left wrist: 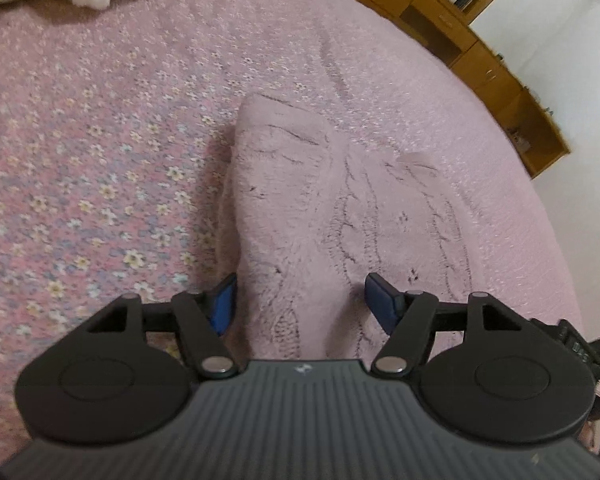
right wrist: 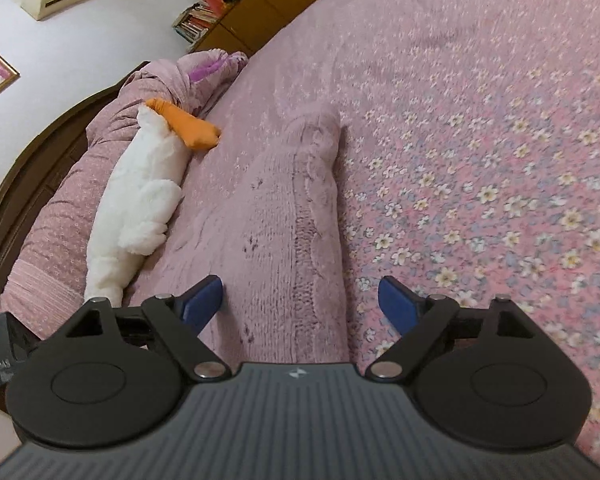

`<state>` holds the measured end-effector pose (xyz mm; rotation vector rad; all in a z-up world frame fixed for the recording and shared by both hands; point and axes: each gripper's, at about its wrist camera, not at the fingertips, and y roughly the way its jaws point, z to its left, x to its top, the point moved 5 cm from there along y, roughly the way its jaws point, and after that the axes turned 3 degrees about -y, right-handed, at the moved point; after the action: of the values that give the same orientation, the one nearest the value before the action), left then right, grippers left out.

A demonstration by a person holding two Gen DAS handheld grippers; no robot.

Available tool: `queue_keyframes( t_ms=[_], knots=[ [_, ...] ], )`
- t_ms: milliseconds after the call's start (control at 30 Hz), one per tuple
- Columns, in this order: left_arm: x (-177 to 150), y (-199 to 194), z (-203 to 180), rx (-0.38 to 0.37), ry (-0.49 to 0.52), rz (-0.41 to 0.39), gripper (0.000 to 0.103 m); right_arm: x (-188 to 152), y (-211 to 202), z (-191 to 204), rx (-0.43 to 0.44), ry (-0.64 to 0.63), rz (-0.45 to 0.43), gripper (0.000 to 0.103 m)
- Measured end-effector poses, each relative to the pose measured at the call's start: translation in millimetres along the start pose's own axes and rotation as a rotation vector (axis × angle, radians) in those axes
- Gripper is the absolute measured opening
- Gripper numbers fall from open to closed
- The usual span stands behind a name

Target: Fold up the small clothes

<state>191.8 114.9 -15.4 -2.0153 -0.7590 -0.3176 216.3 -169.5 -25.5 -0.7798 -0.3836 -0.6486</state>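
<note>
A pale pink knitted garment [left wrist: 300,200] lies on the pink flowered bedspread [left wrist: 100,140], a sleeve-like part folded up into a raised ridge. My left gripper [left wrist: 300,300] is open, its blue pads [left wrist: 224,304] on either side of the knit's near end. In the right wrist view the same knit garment [right wrist: 296,208] stretches away from me as a long strip. My right gripper [right wrist: 300,300] is open, its blue pads [right wrist: 204,300] straddling the strip's near end without closing on it.
A white plush goose [right wrist: 136,208] with an orange beak [right wrist: 188,124] lies at the left by a rolled pink quilt [right wrist: 60,216] and dark headboard. Wooden cabinets [left wrist: 480,52] line the bed's far side. Flowered bedspread [right wrist: 500,160] spreads to the right.
</note>
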Motion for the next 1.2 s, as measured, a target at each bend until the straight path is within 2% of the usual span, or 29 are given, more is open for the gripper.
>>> queue_keyframes(
  t_ms=[233, 433, 567, 633, 667, 700, 733, 800, 900, 1033, 1200],
  knots=[
    [-4, 2, 4, -0.037, -0.022, -0.011, 0.069, 1, 19, 0, 0.052, -0.011, 0.038, 0.093],
    [-5, 0, 12, -0.056, -0.038, -0.019, 0.070, -3, 27, 6, 0.071, -0.069, 0.029, 0.096],
    [-5, 2, 9, -0.059, -0.037, -0.024, 0.073, -1, 32, 6, 0.099, -0.071, 0.029, 0.097],
    [-6, 4, 6, -0.060, -0.033, -0.027, 0.072, 1, 36, 8, 0.128, -0.050, 0.039, 0.090],
    [-6, 4, 5, -0.064, -0.031, -0.027, 0.071, 2, 40, 9, 0.125, -0.037, 0.051, 0.082],
    [-7, 5, 4, -0.064, -0.029, -0.029, 0.063, 3, 43, 10, 0.106, -0.036, 0.054, 0.071],
    [-7, 6, 4, -0.068, -0.031, -0.028, 0.055, 4, 46, 11, 0.083, -0.039, 0.059, 0.068],
    [-5, 5, 8, -0.093, -0.071, -0.021, 0.046, 7, 47, 12, 0.075, -0.009, 0.066, 0.059],
    [-3, 1, 12, -0.123, -0.140, -0.005, 0.040, 12, 39, 19, 0.078, -0.016, 0.077, 0.053],
    [-4, -11, 2, -0.175, -0.173, 0.005, 0.038, 19, 15, 30, 0.095, -0.016, 0.090, 0.052],
    [-24, -13, -35, -0.209, -0.115, 0.064, 0.037, 22, -32, 32, 0.071, -0.033, 0.071, 0.052]
  ],
)
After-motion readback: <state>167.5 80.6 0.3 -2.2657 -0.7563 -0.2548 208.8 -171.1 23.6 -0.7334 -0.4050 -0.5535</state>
